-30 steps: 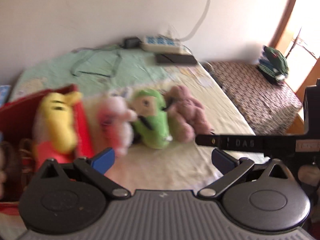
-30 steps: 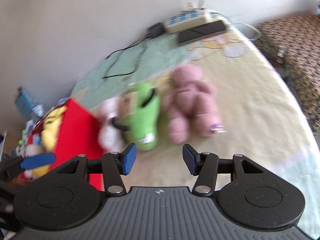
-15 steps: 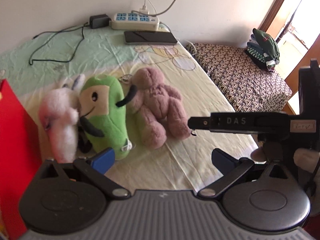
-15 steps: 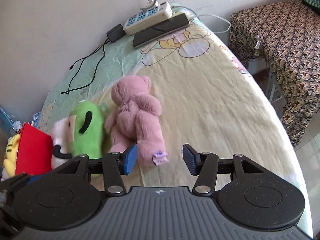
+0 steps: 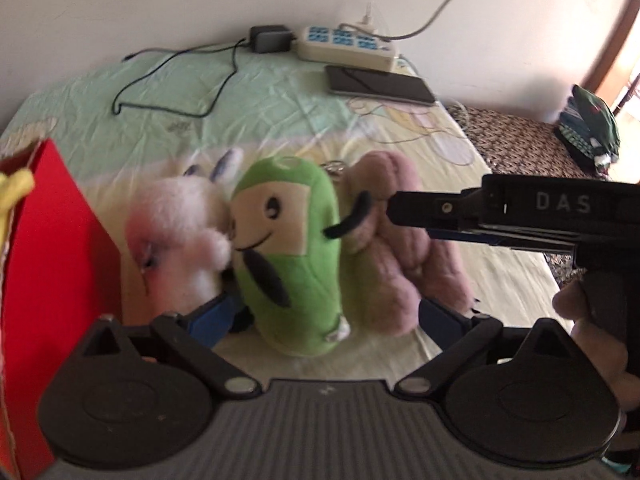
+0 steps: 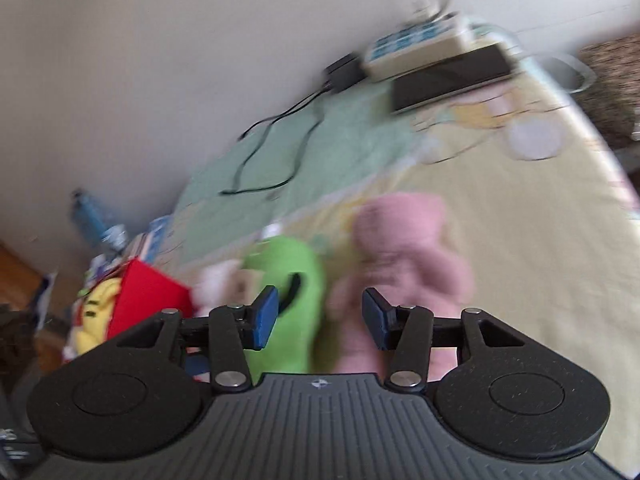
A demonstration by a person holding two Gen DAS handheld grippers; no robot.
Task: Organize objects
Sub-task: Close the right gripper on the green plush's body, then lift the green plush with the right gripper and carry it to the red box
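Both tongs over the plush row, nothing gripped.

My left gripper (image 5: 326,314) straddles the green bean-shaped plush (image 5: 290,248), wide, just narrowing (no contact); my right gripper (image 6: 319,318) half-open, closing, beside it above the pink plush bear (image 6: 404,264).

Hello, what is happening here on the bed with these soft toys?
A person holds tongs in each hand over three plush toys lying side by side on the bed sheet. The left tongs have just been closing a little, yet are wide open around the green plush, not pressing it. The right tongs have also been closing, hold nothing, and point between the green plush and the pink bear. The white plush lies beside a red box.
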